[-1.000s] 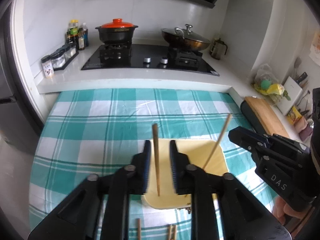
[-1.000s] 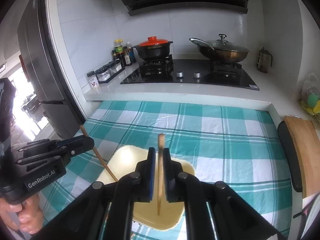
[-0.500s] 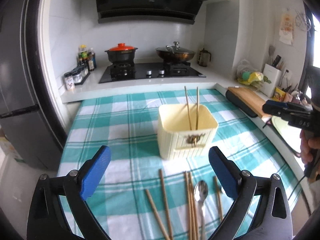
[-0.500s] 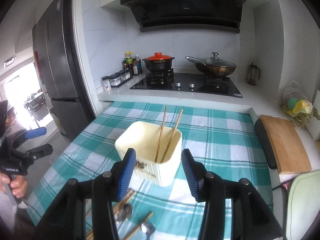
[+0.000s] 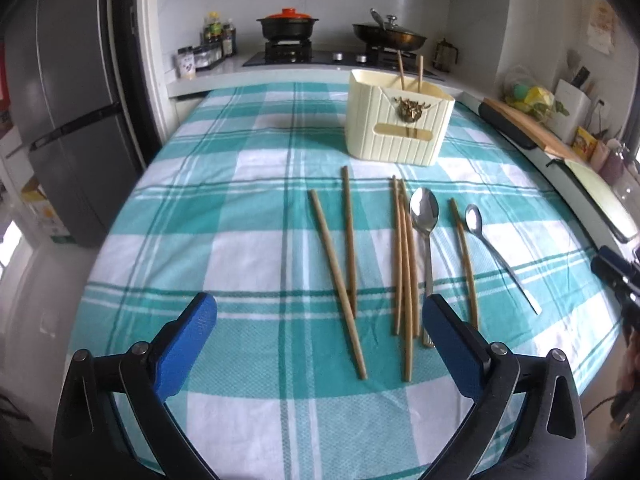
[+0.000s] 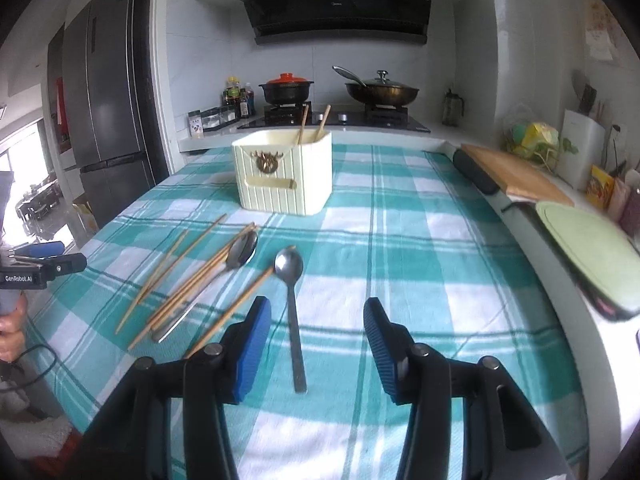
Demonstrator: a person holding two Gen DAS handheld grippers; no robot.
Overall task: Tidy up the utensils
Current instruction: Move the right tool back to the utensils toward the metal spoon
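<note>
I have both tools released and empty: the left tool (image 5: pixel 318 326) spreading wide above the loose wooden chopsticks (image 5: pixel 348 248), the right tool (image 6: pixel 316 340) hovering over the small metal spoon (image 6: pixel 291 292). Two chopsticks already stand in the cream utensil holder (image 6: pixel 284 172). The sticks look light, stiff and prone to rolling; I'd pinch mid-shaft. The spoon looks slippery; its handle suits. The checked surface (image 6: pixel 420 240) offers open room on the right.
</note>
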